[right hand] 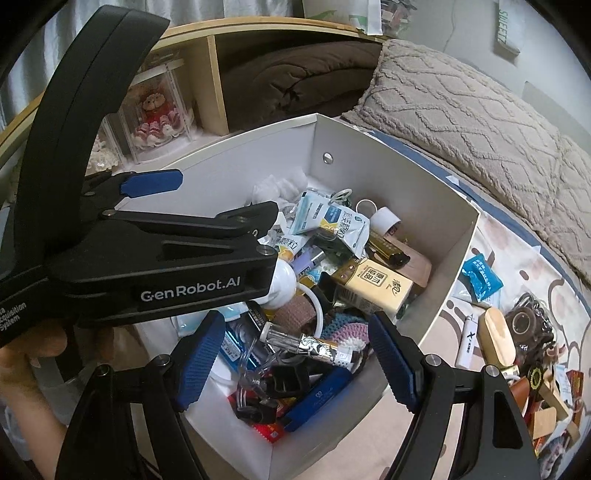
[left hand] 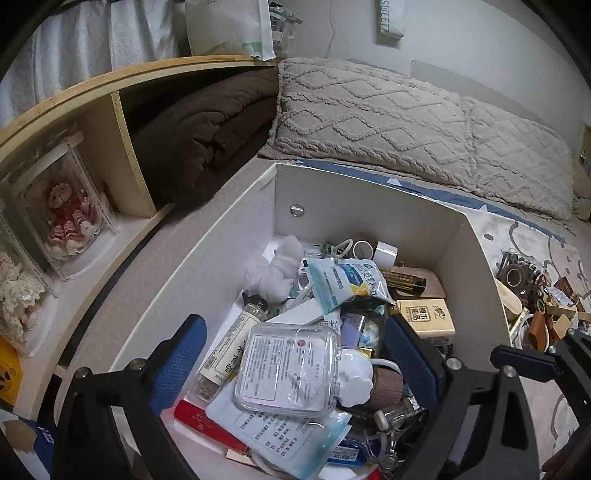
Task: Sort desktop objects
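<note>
"GenRobot.AI" is printed in white on the left gripper (right hand: 221,206) body. "SWEET" is seen on a wall sign (left hand: 388,18). "X KING" is read on a white lighter (right hand: 466,345) beside the box (right hand: 436,295).

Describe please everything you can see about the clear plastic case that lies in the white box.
The clear plastic case is a rounded, square clamshell of transparent hard plastic with a raised rim. A white printed label shows through it, with two small red marks. It appears closed and lies tilted on top of the clutter in the white box, resting on a printed paper packet. A white rounded object touches its right edge. It sits between the open left tongs, which do not press it.
</note>
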Tool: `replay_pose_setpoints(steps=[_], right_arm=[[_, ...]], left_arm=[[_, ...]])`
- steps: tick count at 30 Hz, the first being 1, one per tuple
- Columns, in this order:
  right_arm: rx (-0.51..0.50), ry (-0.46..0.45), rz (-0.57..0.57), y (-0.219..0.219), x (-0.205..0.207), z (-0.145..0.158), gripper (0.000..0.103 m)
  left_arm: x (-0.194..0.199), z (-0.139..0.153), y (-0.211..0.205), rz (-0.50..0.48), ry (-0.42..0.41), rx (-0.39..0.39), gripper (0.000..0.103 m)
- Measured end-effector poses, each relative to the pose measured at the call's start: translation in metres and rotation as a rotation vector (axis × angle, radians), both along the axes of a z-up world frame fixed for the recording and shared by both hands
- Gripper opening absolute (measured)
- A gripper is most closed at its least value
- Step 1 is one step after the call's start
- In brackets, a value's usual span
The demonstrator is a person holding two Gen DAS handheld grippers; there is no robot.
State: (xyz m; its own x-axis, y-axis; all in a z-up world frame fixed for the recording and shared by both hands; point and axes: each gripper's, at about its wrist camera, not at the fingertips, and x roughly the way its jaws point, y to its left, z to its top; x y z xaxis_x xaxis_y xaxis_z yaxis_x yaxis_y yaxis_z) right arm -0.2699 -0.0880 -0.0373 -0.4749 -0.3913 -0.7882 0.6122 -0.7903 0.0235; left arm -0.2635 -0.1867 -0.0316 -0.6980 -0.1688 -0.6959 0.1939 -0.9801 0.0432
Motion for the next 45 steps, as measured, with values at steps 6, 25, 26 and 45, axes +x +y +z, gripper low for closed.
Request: replay_pose_setpoints(steps=[6,25,26,45], right_arm=[[0.000,-0.001,-0.002,0.001,-0.001,-0.001,0.080],[-0.016,0.090,-0.135,0.021,-0.004,0.007,0.100],[-0.019,0.096,-0.139,0.022,-0.004,0.008,0.100],[-0.151,0.200,-0.206,0.071,0.015,0.034,0.103]], left_arm=[[0.000,-0.002,-0.001,0.011,-0.012,-0.006,0.097],[0.010,0.006,0.005,0.014,0.031,0.004,0.098],[0.010,0.006,0.006,0.013,0.032,0.003,0.098],[0.035,0.030,0.026,0.029,0.141,-0.024,0.103]])
